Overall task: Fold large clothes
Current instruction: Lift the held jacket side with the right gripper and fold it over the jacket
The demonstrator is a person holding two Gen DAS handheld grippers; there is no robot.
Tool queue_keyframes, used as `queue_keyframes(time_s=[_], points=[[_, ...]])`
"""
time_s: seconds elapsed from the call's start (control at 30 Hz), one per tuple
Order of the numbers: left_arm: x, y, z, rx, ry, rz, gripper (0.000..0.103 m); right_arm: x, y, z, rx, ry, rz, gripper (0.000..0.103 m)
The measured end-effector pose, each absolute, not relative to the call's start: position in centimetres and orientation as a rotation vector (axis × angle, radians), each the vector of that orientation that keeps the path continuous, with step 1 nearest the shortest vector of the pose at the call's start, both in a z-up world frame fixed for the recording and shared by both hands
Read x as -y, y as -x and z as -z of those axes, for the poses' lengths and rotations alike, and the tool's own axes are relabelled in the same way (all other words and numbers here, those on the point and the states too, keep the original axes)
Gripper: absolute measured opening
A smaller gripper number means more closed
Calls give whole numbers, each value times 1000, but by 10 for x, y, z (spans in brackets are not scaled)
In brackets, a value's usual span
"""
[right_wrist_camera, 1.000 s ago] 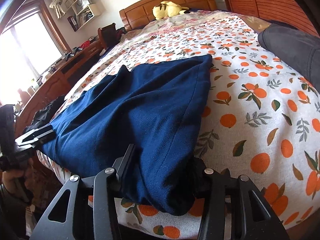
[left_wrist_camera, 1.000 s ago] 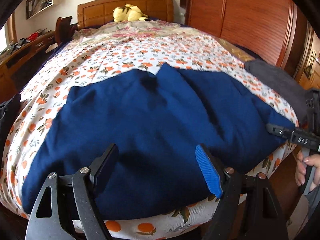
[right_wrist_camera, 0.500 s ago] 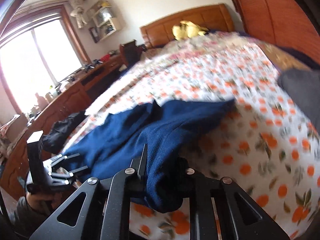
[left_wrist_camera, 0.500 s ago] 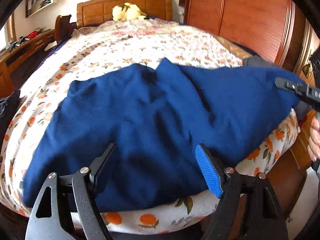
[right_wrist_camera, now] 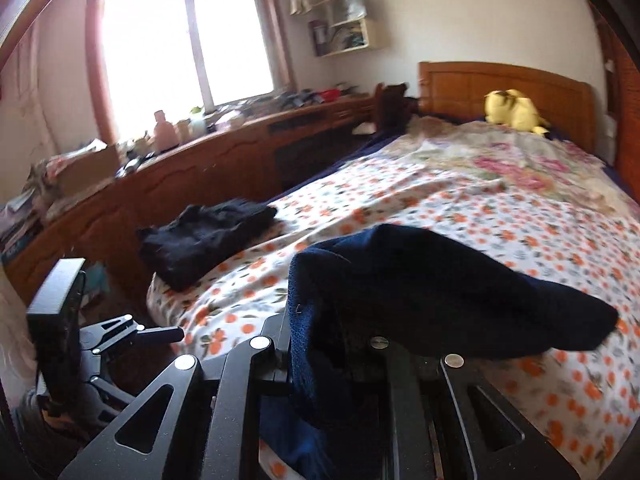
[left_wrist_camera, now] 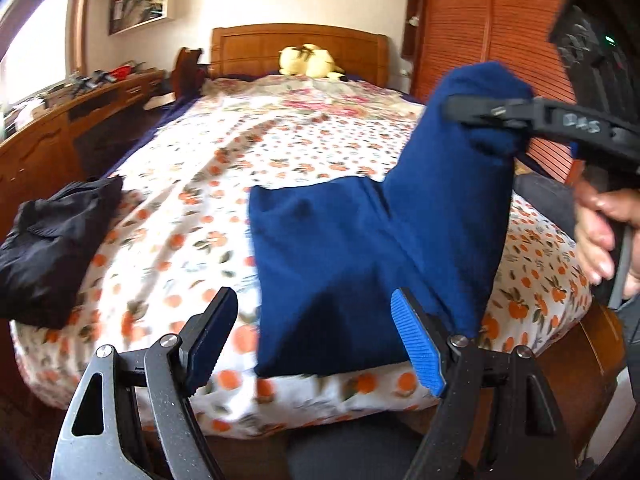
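The right gripper (left_wrist_camera: 496, 114) is clamped on one end of the navy garment (left_wrist_camera: 360, 264) and holds that end raised above the bed (left_wrist_camera: 192, 216); in its own wrist view the cloth (right_wrist_camera: 420, 280) is pinched between the closed fingers and drapes over them to the right. The person's right hand (left_wrist_camera: 600, 232) grips the handle below. From the raised end the garment slopes down toward the foot of the bed, where its lower portion lies flat on the orange-patterned sheet, reaching almost to the near edge of the mattress. Its long axis thus runs from the lifted right-hand end, high and toward the wardrobe (left_wrist_camera: 500, 32), down and left to the flat part. The left gripper (left_wrist_camera: 316, 344) hangs just off the foot of the bed with its jaws spread wide and nothing between them; the blue pad (left_wrist_camera: 418, 346) of one finger sits just in front of the garment's lower edge. Contact there cannot be determined. A dark folded garment (left_wrist_camera: 52, 240) lies at the left edge of the bed, well apart from the navy one. A yellow plush toy (left_wrist_camera: 308, 62) rests against the wooden headboard (left_wrist_camera: 300, 46). A long wooden desk (right_wrist_camera: 224, 168) runs beneath the window (right_wrist_camera: 184, 40).
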State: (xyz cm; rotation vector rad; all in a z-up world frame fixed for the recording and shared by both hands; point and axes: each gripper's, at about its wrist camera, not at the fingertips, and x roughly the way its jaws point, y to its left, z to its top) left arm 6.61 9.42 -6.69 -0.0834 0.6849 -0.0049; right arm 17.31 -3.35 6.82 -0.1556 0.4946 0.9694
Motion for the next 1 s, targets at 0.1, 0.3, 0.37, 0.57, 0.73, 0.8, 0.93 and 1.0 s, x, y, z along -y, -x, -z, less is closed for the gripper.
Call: queue_keyframes(time_s=[0.1, 0.3, 0.37, 0.57, 0.73, 0.8, 0.93, 1.0], points=[[-115, -55, 68, -689, 98, -36, 80, -9, -178, -48, -560, 186, -982, 18], [-138, -41, 75, -693, 114, -89, 80, -37, -191, -38, -630, 168, -1011, 29], [-142, -40, 76, -689, 131, -94, 80, -32, -195, -48, -624, 147, -1015, 38], [-140, -38, 73, -676, 143, -74, 80, 28, -184, -55, -583, 57, -1014, 52], [-131, -43, 70, -662, 143, -43, 80, 81, -174, -22, -572, 73, -903, 52], [-130, -49, 71, -665, 135, -36, 80, 98, -180, -3, -613, 68, -858, 52], [-128, -70, 71, -661, 121, -26, 80, 120, -193, 25, -652, 37, -812, 52], [-131, -81, 74, -660, 131, -19, 80, 127, -197, 36, -643, 27, -796, 52]])
